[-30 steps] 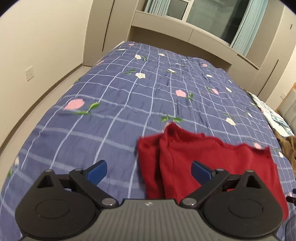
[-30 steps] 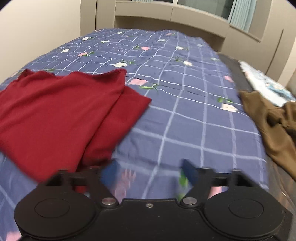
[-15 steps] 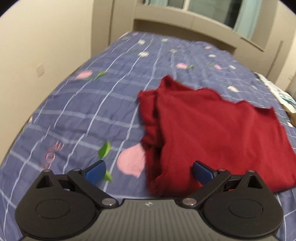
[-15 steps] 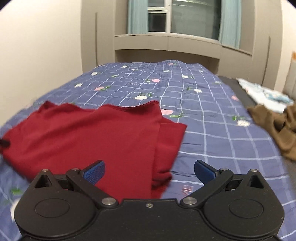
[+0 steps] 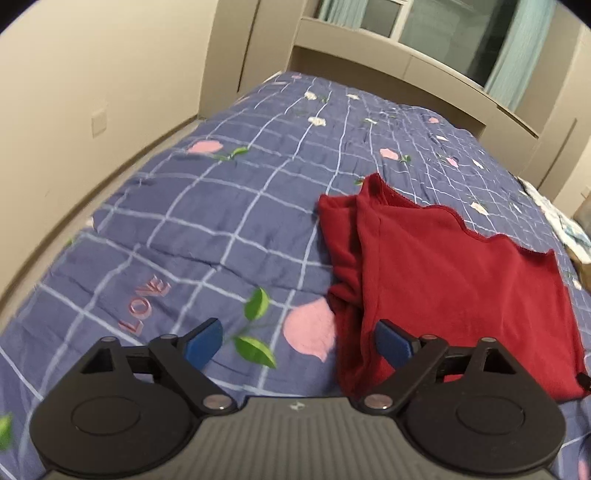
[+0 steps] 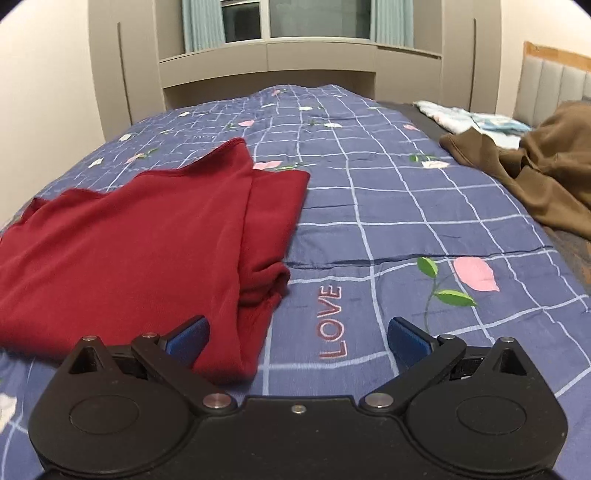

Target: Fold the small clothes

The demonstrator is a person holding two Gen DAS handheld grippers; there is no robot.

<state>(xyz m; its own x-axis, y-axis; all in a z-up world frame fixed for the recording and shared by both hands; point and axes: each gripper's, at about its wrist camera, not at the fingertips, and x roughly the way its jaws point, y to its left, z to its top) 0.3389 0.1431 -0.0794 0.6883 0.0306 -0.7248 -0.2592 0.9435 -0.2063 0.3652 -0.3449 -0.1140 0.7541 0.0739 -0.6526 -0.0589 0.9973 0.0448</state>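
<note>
On the bedspread [image 6: 369, 206], both fingers' gaps frame the red garment's [image 5: 461, 266] edges, left narrowing

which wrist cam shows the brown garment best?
Right wrist: the brown garment lies crumpled in plain sight at the bed's right edge, beside light blue fabric. In the left wrist view no brown garment can be made out.

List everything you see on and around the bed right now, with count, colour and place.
Red garment: one, dark red, partly folded, lying on the near part of the bed.
Quilt: one, blue checked with pink flowers, covering the bed.
Brown garment: one, brown, crumpled at the right edge.
Pale cloth: one, white and light blue, behind the brown garment.
Curtains: teal, at the window.
Left gripper: black, blue pads, open, jaws just been closing, nothing pressed.
Right gripper: same, open.
</note>
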